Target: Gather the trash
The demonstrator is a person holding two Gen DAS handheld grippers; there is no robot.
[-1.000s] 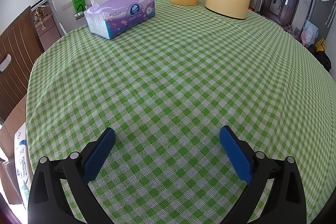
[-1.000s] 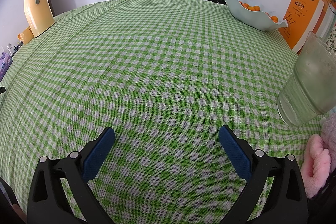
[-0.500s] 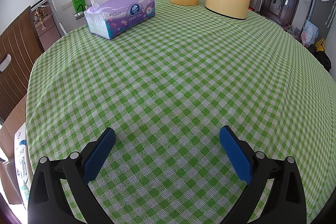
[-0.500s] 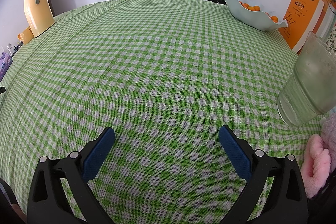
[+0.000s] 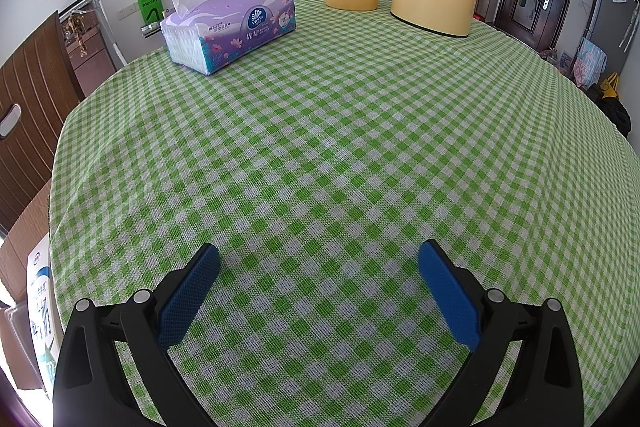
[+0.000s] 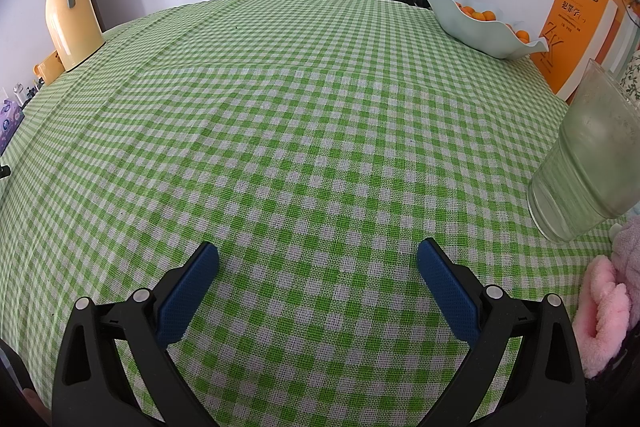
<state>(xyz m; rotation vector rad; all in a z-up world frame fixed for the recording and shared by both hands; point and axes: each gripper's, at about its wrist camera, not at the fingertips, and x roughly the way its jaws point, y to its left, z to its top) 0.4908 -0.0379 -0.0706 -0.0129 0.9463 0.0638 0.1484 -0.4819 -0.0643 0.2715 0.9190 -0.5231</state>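
While both blue-padded jaws gape wide and empty, my left hand-held gripper [image 5: 318,259] and right hand-held gripper [image 6: 317,258] hover above the desk [image 5: 340,131], the tissue pack [image 5: 230,27] far across it.

home: checkered dining table [image 5: 340,131], fruit bowl [image 6: 476,27]

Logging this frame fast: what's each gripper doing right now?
Left gripper: open, holding nothing, over the green checked tablecloth.
Right gripper: open, holding nothing, over the same cloth.
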